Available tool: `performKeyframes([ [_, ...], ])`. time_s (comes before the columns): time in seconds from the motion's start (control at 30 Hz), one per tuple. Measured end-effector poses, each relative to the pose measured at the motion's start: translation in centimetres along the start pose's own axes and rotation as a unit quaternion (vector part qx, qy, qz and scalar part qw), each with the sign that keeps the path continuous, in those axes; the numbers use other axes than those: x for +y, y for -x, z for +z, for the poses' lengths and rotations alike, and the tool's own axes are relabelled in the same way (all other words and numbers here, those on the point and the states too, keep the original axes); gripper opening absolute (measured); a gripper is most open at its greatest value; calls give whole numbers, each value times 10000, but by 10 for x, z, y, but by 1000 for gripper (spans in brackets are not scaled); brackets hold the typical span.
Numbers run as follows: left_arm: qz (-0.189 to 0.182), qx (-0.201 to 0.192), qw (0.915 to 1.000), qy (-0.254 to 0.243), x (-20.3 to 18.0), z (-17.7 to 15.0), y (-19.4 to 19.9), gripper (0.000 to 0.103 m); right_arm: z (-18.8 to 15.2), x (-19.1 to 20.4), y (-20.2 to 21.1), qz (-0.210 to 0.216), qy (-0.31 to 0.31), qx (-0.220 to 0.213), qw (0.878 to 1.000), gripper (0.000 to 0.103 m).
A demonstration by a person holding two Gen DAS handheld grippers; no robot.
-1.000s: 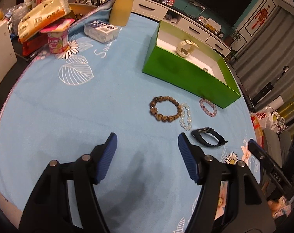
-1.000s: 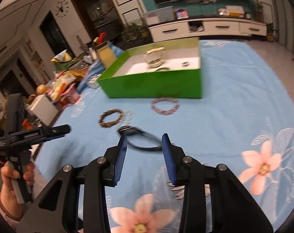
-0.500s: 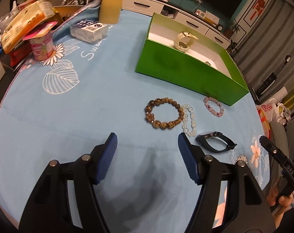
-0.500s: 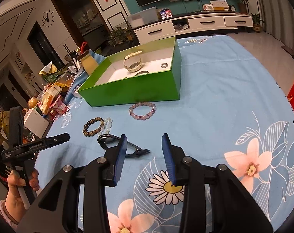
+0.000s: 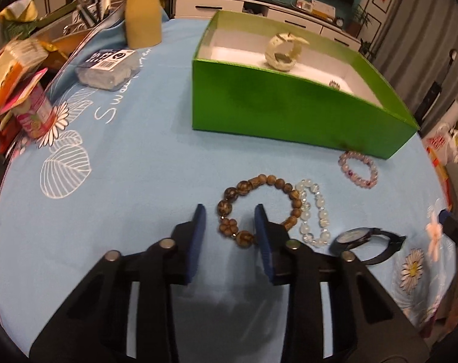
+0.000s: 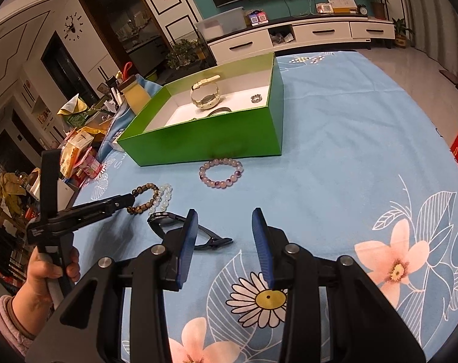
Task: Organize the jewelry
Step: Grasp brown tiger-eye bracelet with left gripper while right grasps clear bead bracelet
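Left hand-held gripper point(image 5: 230, 225) released, fingers straddling the near arc of the brown bead bracelet point(image 5: 257, 208) on the worktop point(image 5: 138, 157); right hand-held gripper point(image 6: 224, 236) released beside the black watch point(image 6: 180, 227); green box point(image 5: 289, 112) beyond; cloth lettering only partly readable: "Sw"

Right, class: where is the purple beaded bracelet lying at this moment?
The purple beaded bracelet lies flat on the blue floral tablecloth, just in front of the green cardboard box, right of the clear beaded bracelet in the left wrist view.
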State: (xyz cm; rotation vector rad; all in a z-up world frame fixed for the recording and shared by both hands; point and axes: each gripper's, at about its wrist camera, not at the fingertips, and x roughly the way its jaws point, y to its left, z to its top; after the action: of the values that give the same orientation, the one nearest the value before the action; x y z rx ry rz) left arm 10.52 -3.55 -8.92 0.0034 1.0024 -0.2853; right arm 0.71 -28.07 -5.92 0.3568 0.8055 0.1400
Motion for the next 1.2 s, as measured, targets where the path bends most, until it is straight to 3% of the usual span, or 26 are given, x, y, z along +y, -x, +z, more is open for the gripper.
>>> performKeyframes([
  [0.1, 67, -119, 9998, -174, -3, -1, -2, 28, -1, 0, -3, 23, -9, 39, 10000, 38],
  [0.2, 94, -141, 9991, -378, -8, -1, -3, 12, -2, 0, -8, 178, -106, 123, 9997, 38],
  [0.27, 77, -124, 9990, -415, -9, -1, -3, 12, -2, 1, -12, 297, -174, 183, 9992, 38],
  [0.47, -546, -93, 9982, 230, 8, 3, 11, 10, -1, 18, -25, 484, -21, 344, 9982, 38],
  [0.7, -738, -531, 9936, 663, 33, 3, 52, 10, 14, 55, -44, 726, 418, 564, 9949, 38],
  [0.93, -804, -541, 9916, 860, 53, -6, 68, 10, 36, 81, -87, 564, 996, 947, 9889, 38],
  [1.07, -864, -572, 9905, 909, 55, -6, 71, 10, 38, 90, -110, 205, 1355, 1121, 9842, 37],
  [1.2, -890, -535, 9904, 914, 56, -8, 68, 10, 37, 95, -130, -17, 1592, 1408, 9772, 31],
])
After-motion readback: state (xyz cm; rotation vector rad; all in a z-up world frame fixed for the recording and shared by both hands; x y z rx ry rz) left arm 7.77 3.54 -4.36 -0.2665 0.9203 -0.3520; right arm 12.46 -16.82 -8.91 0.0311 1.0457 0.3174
